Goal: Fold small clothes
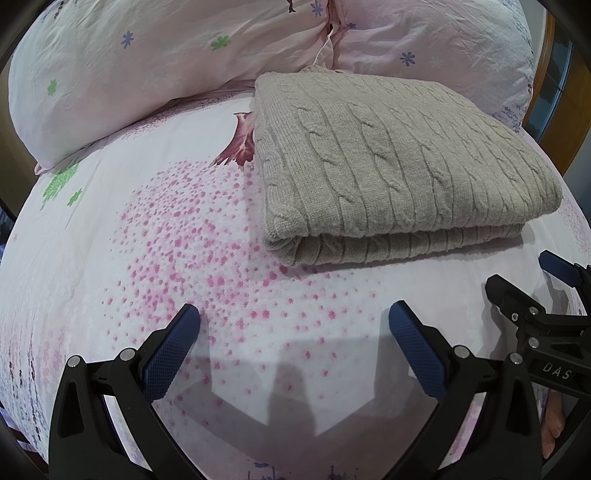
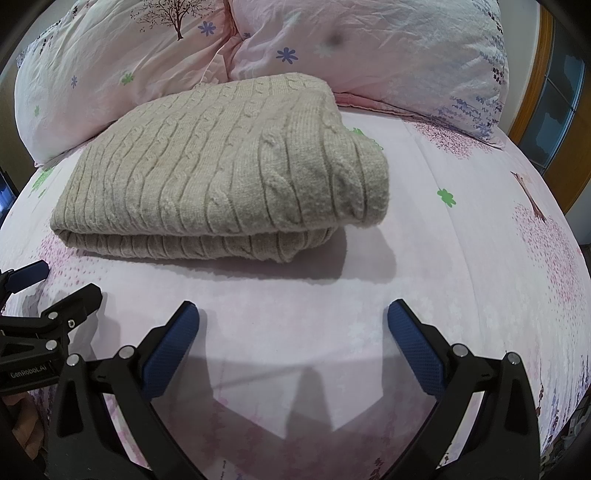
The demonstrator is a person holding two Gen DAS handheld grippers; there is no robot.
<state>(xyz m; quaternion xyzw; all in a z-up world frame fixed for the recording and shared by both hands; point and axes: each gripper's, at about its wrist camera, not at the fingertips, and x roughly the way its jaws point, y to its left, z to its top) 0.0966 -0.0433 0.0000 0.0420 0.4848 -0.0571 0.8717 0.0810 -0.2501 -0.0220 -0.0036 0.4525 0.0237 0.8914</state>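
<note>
Left gripper and right gripper both hang wide open over the sheet, holding nothing. Just past them the folded beige sweater lies flat on the bed, pillows behind. Only the right view catches the tree print up top.

The left wrist view looks forward along the left gripper, low over the bed and facing the pillows; the folded sweater lies ahead to its right. The right wrist view looks the same way from beside it along the right gripper, with the sweater ahead to its left. Both views share sweater, pillows and bed, and each catches the other gripper at its inner edge.
</note>
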